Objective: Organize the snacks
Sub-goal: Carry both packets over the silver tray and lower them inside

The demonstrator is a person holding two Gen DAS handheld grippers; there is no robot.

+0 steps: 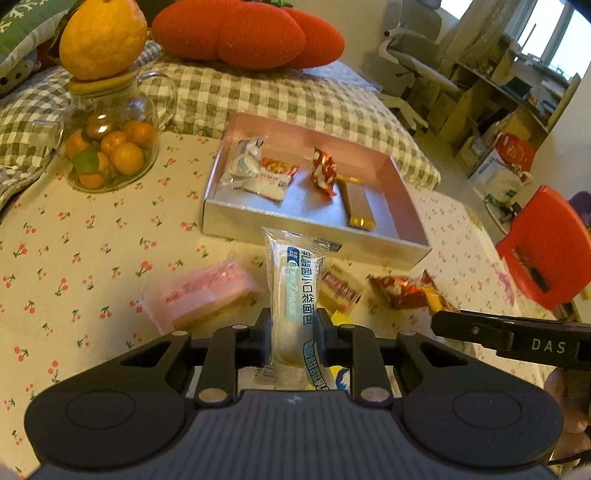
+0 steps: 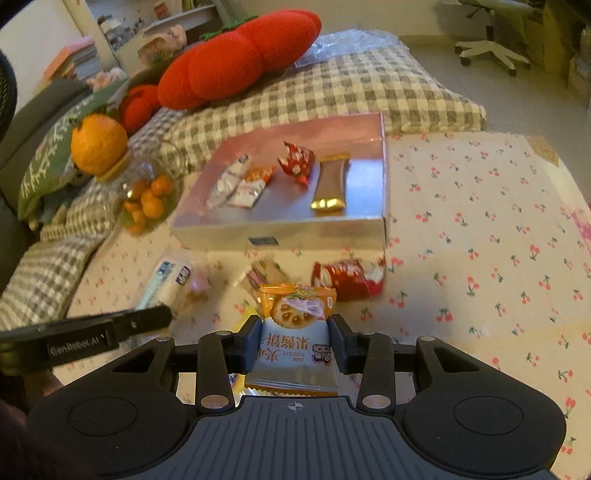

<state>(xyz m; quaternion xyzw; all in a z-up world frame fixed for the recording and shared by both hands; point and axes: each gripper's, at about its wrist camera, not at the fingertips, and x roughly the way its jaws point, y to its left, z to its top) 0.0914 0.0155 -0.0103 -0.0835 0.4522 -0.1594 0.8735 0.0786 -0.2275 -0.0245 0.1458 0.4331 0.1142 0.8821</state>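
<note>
The left gripper (image 1: 292, 332) clamps a clear-wrapped bread roll (image 1: 291, 291) upright before the pink tray (image 1: 314, 236). Only the right wrist view shows the right gripper (image 2: 295, 338) clamped on a jam biscuit packet (image 2: 295, 332), above loose snacks near the tray (image 2: 280, 232).

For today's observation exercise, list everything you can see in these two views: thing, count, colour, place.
box: 1, silver outside, pink inside, on the table.
snacks in box: 4; white, orange-white, red, brown-gold.
loose snacks: pink and red packs, plus some blurred ones, before the box.
bread pack: 1, clear, in left jaws.
biscuit pack: 1, orange-white, in right jaws.
jar: 1, glass, holding oranges, left of box.
citrus: 1, yellow, on jar.
cushion: red, on bed.
tablecloth: cherry print.
left gripper: black, shut.
right gripper: black, shut.
</note>
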